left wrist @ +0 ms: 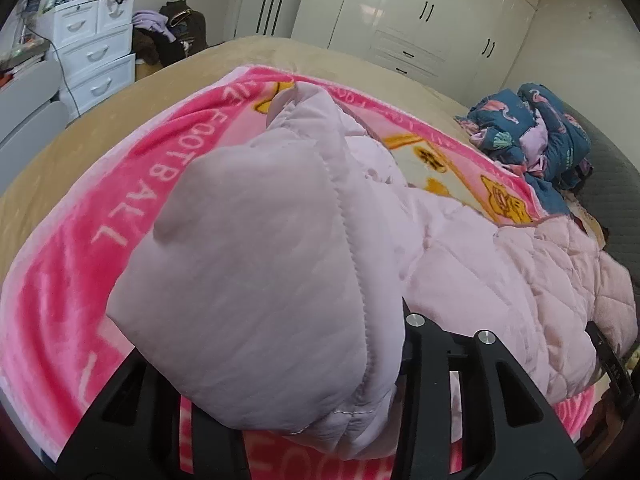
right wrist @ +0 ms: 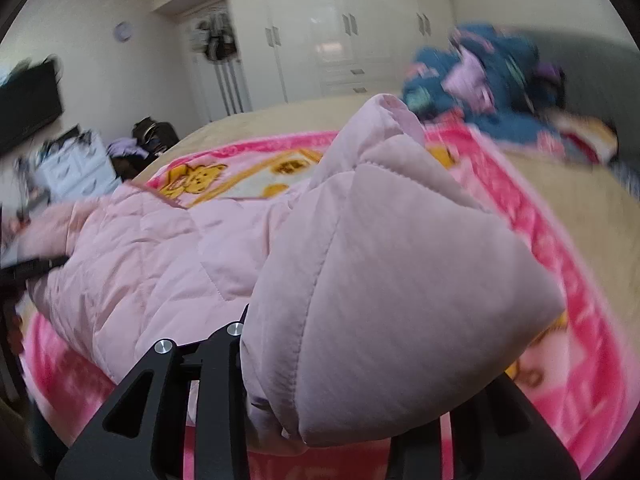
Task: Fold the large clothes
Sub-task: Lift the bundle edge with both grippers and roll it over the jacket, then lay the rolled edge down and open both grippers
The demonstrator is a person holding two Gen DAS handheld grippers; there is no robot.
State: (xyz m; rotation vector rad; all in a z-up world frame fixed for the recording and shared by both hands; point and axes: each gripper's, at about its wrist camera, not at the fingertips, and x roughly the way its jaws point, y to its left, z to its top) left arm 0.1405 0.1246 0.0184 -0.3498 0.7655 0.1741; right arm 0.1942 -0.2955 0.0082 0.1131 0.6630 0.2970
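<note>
A pale pink quilted jacket (left wrist: 500, 264) lies across a bright pink blanket (left wrist: 80, 272) printed with letters and cartoon bears. My left gripper (left wrist: 320, 340) is shut on a puffy end of the jacket. That end bulges up in front of the camera and hides the fingertips. In the right wrist view, the right gripper (right wrist: 320, 344) is likewise shut on another padded end of the jacket (right wrist: 400, 280), raised above the blanket (right wrist: 580, 280). The jacket's body (right wrist: 152, 248) stretches off to the left there. The right wrist view is blurred.
The blanket lies on a beige bed (left wrist: 100, 120). A heap of blue patterned clothes (left wrist: 536, 132) sits at the bed's far side beside a grey headboard (left wrist: 612, 184). Beyond the bed stand white drawers (left wrist: 96, 48), a dark bag (left wrist: 180, 28) and white wardrobes (left wrist: 420, 12).
</note>
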